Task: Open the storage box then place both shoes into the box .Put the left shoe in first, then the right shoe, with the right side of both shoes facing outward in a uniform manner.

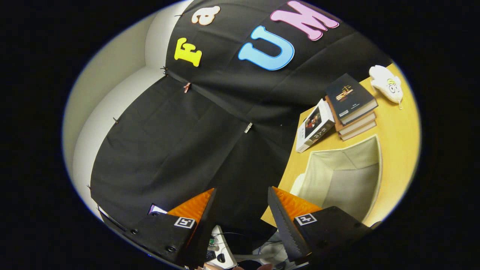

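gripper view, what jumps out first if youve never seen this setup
The gripper stands open with nothing between its fingers, aimed at the black cloth wall. Off to their right, on the yellow table, an open beige fabric box sits just before a stack of books and a white soft toy.

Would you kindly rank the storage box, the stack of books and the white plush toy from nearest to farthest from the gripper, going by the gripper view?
The gripper is open, its fingers holding nothing.
1. Storage box, open, on the table just beyond the fingers.
2. Stack of books, behind the box.
3. White plush toy, beyond the books near the table's far edge.
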`<state>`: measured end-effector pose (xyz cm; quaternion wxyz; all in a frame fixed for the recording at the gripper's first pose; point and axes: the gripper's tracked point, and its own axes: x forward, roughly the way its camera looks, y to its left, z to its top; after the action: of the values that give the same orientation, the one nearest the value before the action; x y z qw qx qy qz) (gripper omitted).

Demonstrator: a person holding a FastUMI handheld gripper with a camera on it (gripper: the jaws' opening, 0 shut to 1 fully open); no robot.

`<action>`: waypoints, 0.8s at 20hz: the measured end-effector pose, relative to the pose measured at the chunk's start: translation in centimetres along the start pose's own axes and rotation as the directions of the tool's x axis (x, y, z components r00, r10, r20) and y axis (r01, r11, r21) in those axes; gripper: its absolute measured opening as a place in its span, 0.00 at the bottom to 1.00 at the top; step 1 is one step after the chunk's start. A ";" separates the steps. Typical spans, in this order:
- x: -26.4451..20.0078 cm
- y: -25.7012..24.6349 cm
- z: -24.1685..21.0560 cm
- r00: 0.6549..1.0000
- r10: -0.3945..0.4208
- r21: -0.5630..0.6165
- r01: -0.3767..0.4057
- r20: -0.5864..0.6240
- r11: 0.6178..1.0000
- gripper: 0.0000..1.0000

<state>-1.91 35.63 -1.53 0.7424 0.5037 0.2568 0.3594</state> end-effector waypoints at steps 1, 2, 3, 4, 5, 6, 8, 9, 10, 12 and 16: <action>-1.5 -0.6 0.4 0.999 -0.027 -0.013 0.027 0.021 1.000 0.81; -3.0 -1.5 0.9 0.997 -0.063 -0.034 0.064 0.049 0.997 0.81; -4.5 -2.5 1.4 0.991 -0.108 -0.056 0.112 0.078 0.992 0.81; -6.2 -3.9 2.0 0.980 -0.167 -0.087 0.177 0.112 0.980 0.81; -7.7 -5.4 2.6 0.964 -0.225 -0.117 0.242 0.144 0.963 0.81; -9.3 -6.8 3.0 0.942 -0.291 -0.144 0.315 0.166 0.938 0.81; -12.8 -9.9 3.4 0.889 -0.409 -0.186 0.446 0.207 0.876 0.81; -14.8 -11.4 3.7 0.856 -0.465 -0.207 0.508 0.225 0.836 0.81; -16.5 -13.2 3.7 0.824 -0.517 -0.232 0.563 0.232 0.793 0.81; -19.6 -17.2 2.9 0.743 -0.630 -0.285 0.668 0.225 0.687 0.81; -24.3 -24.5 0.0 0.606 -0.783 -0.316 0.777 0.142 0.544 0.81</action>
<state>-9.96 10.63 -23.92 0.8984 0.1953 0.3918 0.0354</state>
